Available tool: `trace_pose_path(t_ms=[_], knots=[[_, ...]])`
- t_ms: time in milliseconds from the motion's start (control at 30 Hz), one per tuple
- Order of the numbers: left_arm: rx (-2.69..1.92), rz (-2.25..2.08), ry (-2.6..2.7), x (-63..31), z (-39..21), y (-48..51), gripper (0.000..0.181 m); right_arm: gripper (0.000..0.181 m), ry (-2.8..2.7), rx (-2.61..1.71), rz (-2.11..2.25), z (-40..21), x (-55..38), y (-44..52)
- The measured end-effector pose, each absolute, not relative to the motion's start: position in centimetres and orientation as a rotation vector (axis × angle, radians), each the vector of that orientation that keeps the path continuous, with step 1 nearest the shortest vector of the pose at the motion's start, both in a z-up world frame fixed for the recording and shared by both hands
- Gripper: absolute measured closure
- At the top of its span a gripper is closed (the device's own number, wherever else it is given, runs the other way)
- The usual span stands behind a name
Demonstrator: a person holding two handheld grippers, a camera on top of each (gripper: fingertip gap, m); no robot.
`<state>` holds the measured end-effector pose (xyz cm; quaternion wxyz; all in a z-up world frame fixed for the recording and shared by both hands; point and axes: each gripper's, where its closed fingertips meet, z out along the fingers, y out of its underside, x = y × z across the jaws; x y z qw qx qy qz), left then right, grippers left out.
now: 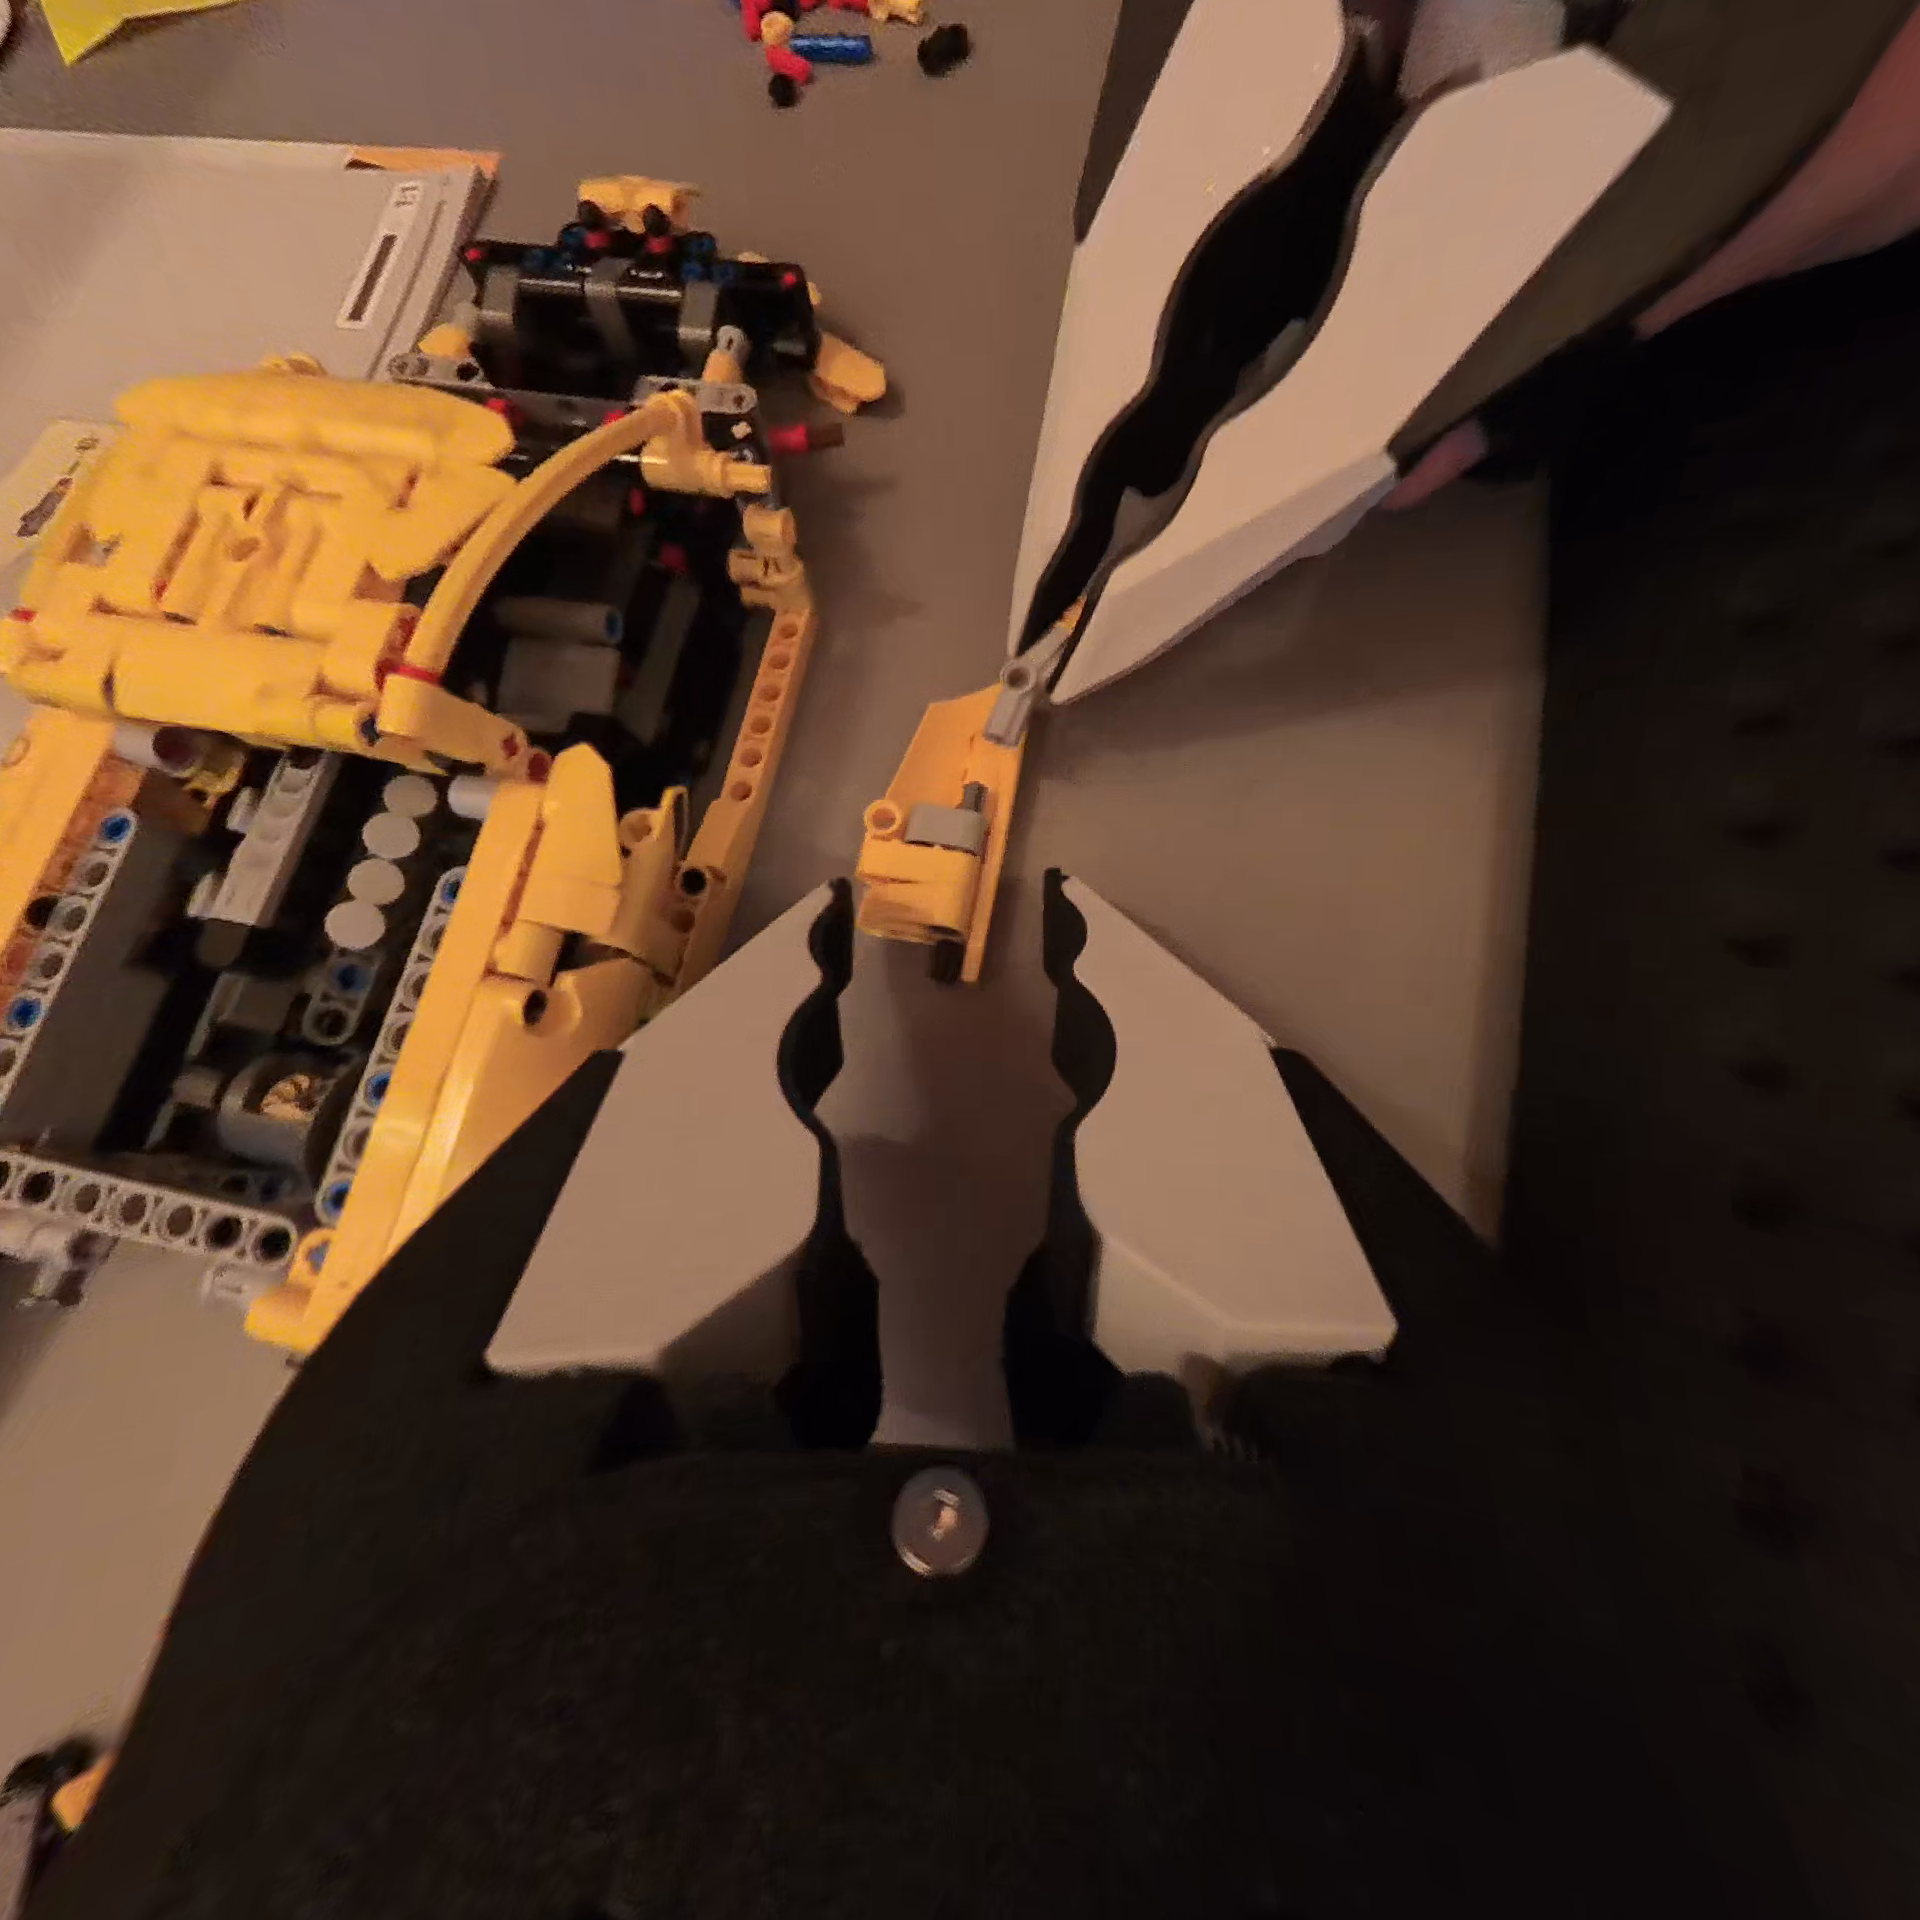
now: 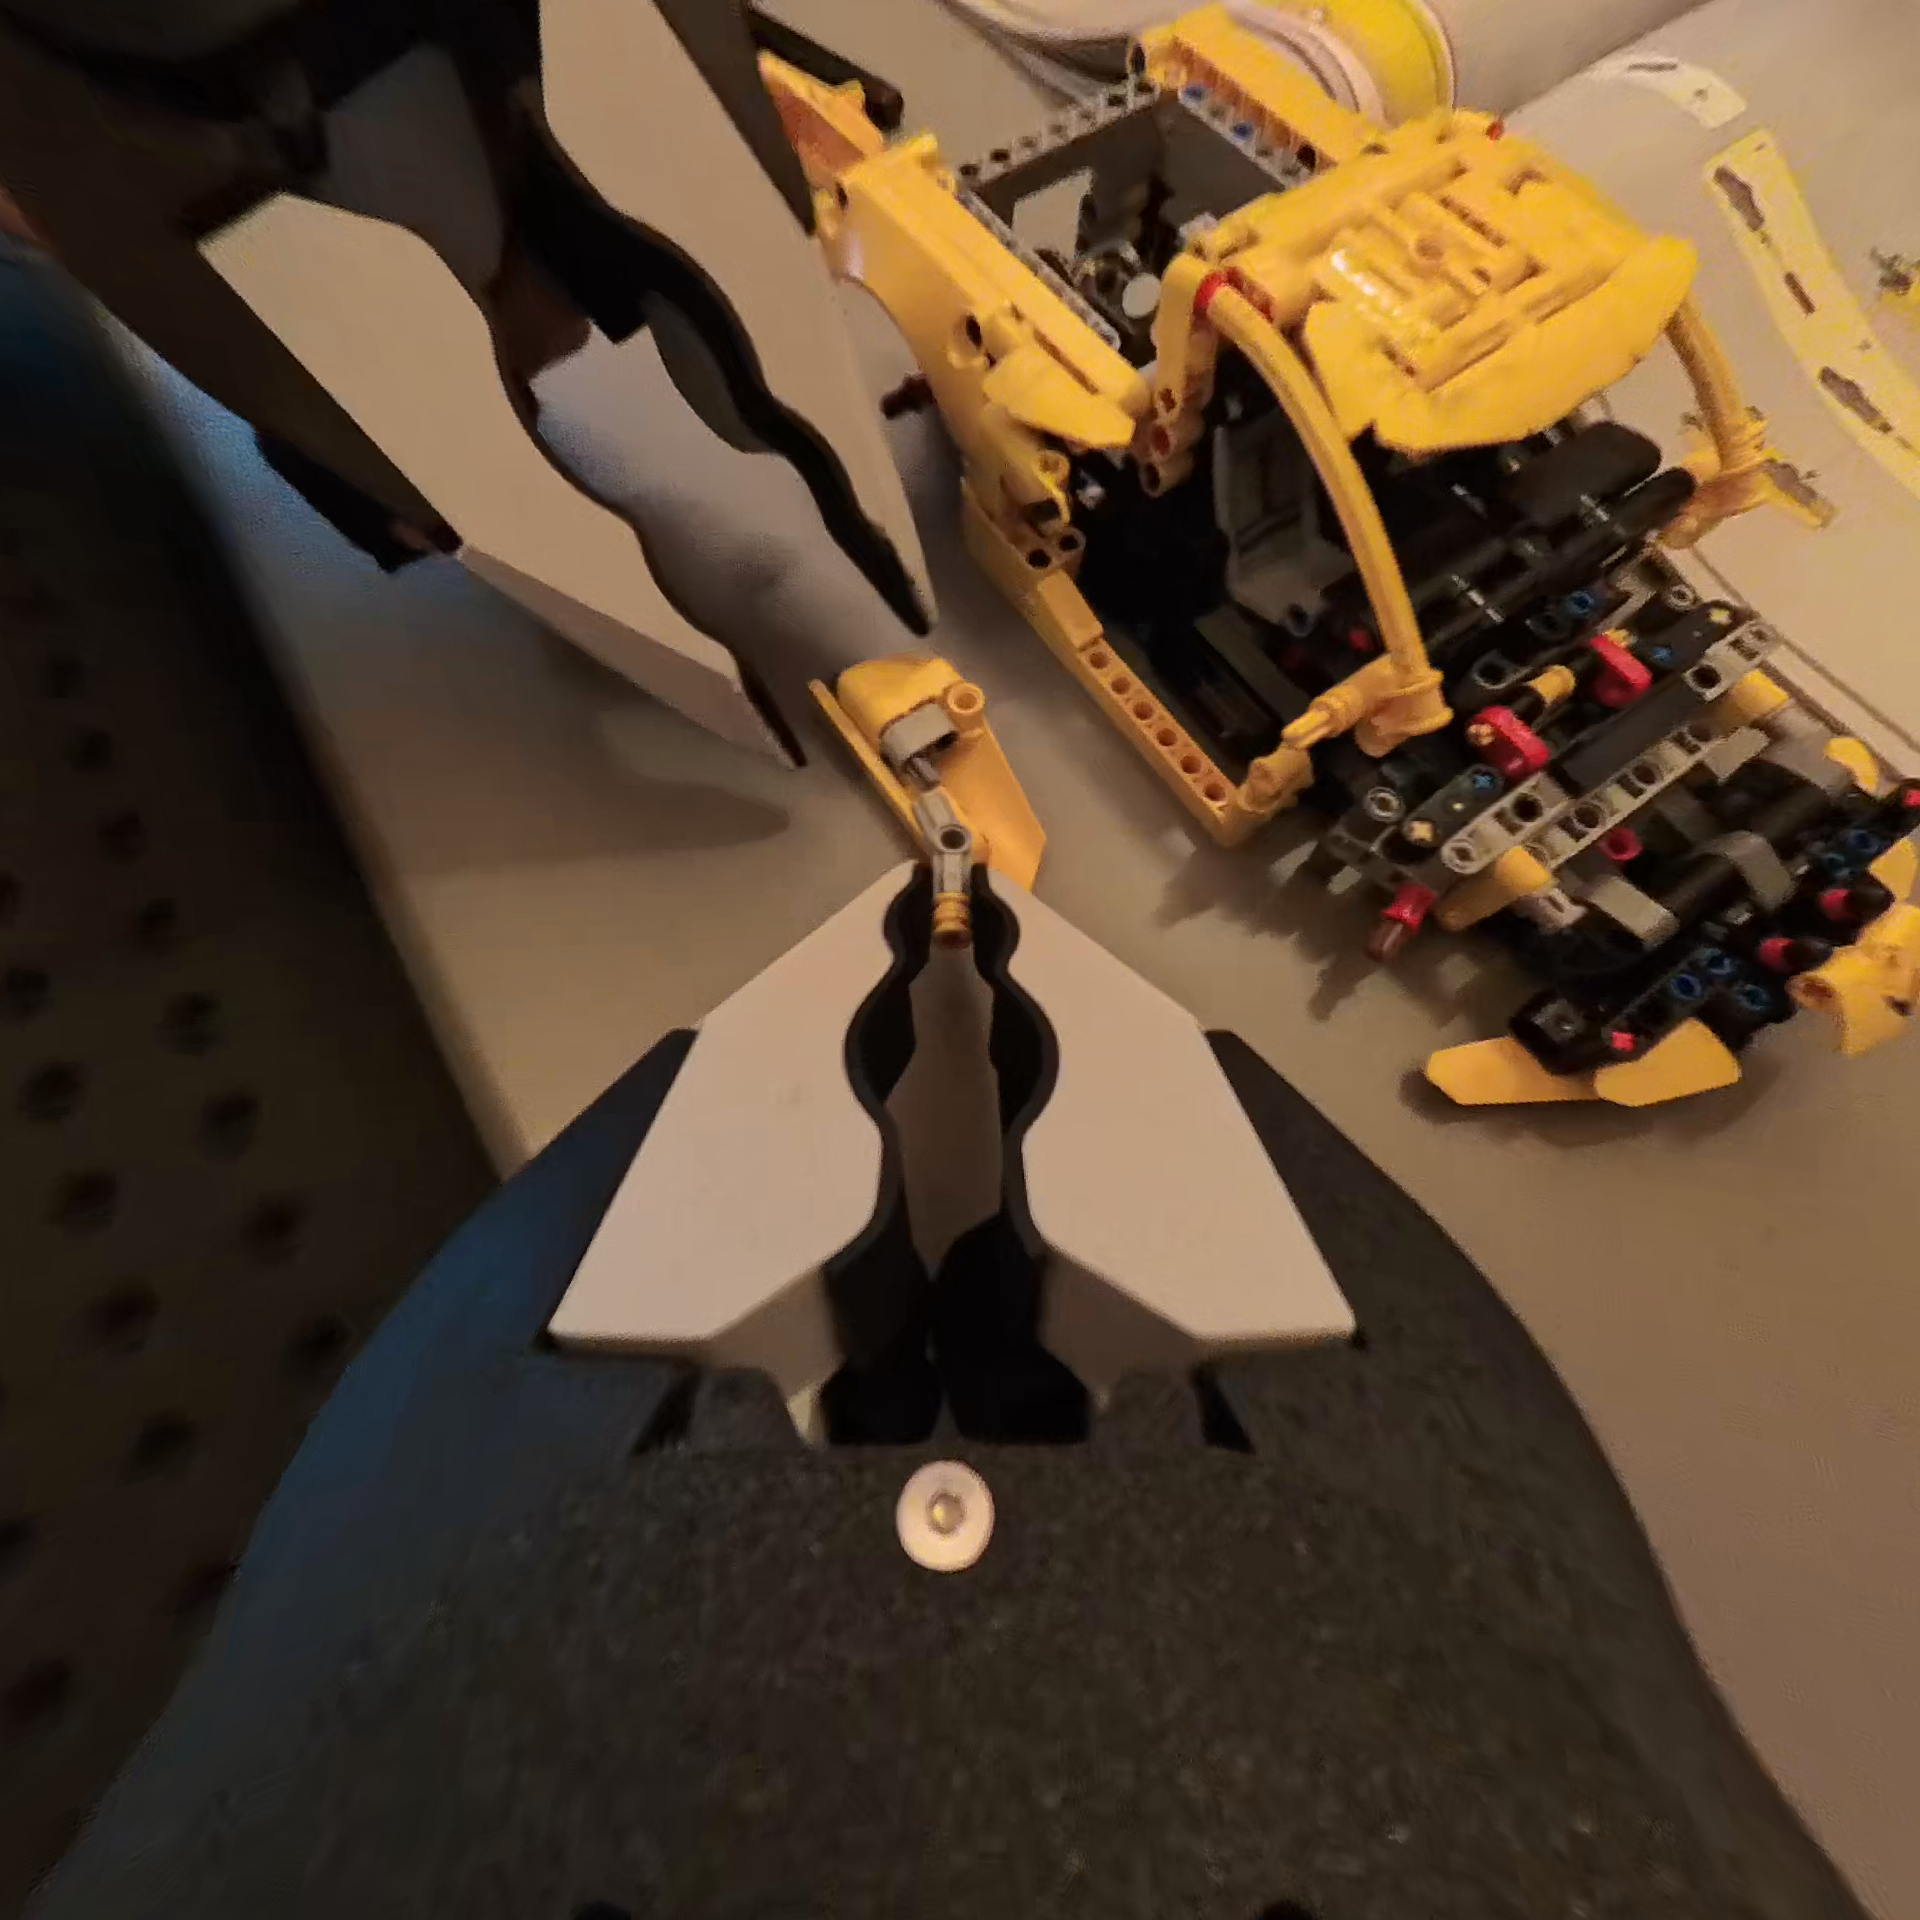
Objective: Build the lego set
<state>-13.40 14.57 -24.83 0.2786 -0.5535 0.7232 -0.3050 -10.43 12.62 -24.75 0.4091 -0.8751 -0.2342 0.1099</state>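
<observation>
left wrist view: the left gripper (image 1: 945, 914) is seen low over the grey table (image 1: 1247, 831), jaws apart, either side of a small yellow panel sub-assembly w/ grey link (image 1: 935, 842), not gripped. the big yellow-and-black lego vehicle, part-built (image 1: 416, 779), lies just left.

right wrist view: the right gripper (image 2: 951, 914) is angled down, jaws clamped on a small tan pin (image 2: 951, 920) at the link's end. step judged: sub-assembly prep; next, panel must be steadied by left, then pin pressed home.
</observation>
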Motion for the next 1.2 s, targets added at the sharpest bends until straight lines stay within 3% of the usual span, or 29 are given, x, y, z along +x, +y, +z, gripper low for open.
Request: trace_pose_path(t_ms=[567,833,967,1100,1200], knots=[[-1.514,-0.857,1.955,-12.4,-25.9,14.5,0.154,0.175,-0.881,-2.252,0.212,-25.4,-10.4,13.2],[-1.520,-0.882,1.924,-12.4,-25.9,14.6,0.154,0.176,-0.867,-2.287,0.517,-25.9,-10.6,13.3],[-1.525,-0.876,1.915,-12.4,-25.9,14.7,0.154,0.176,-0.917,-2.285,0.429,-25.8,-10.4,13.6],[-1.529,-0.879,1.913,-12.4,-25.9,14.7,0.154,0.164,-0.817,-2.248,0.454,-25.0,-10.0,13.5],[-1.534,-0.888,1.913,-12.4,-25.9,14.7,0.154,0.167,-0.842,-2.202,0.423,-24.6,-9.9,13.5]])
